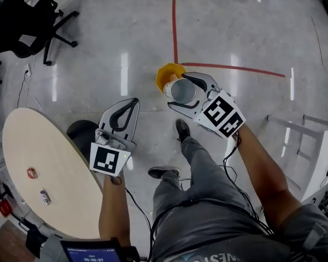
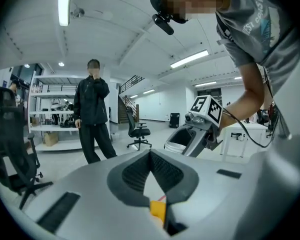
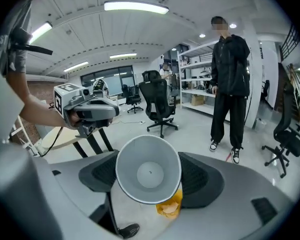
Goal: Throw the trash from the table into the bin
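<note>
Head view: the right hand-held gripper [image 1: 185, 93] is clamped around a paper cup [image 1: 180, 90], carried out over the floor right above the yellow bin [image 1: 165, 72]. That looks lined up for the drop. The left hand-held gripper [image 1: 133, 102] hangs beside it, jaws together, nothing in them. On the worktop [image 1: 60, 162], a red scrap [image 1: 31, 173] and a small can [image 1: 45, 196] lie toward its left edge, waiting their turn. Left gripper view: the jaw tips meet, and the bin peeks through the gap beneath. Right gripper view: the cup is gripped by its sides, mouth facing the camera, with the bin just below.
</note>
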